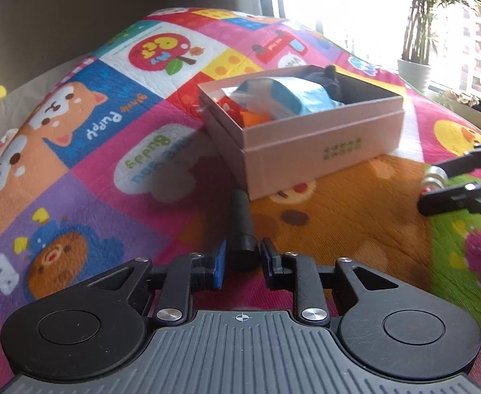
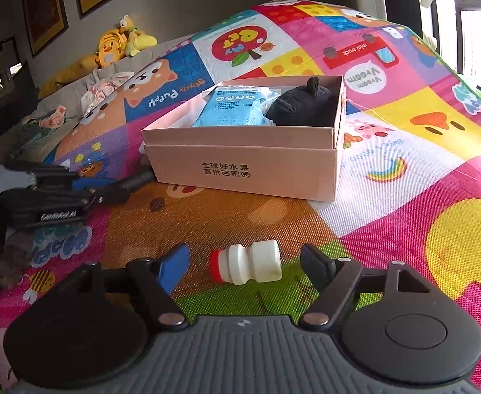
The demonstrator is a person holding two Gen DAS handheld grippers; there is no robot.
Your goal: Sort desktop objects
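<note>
Each camera sits on the back of a gripper and looks forward and down along its two fingers, close above the colourful play mat (image 1: 76, 151). The left view faces the pink box (image 1: 306, 144) from its left corner, with a bright window behind it. The right view faces the box (image 2: 247, 164) from the front, with a wall behind. Both views share the box and mat, and each sees the other gripper at its edge.

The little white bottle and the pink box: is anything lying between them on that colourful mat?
No. In the right wrist view the stretch of mat between the white bottle and the pink box is bare, only printed cartoon patterns.
</note>
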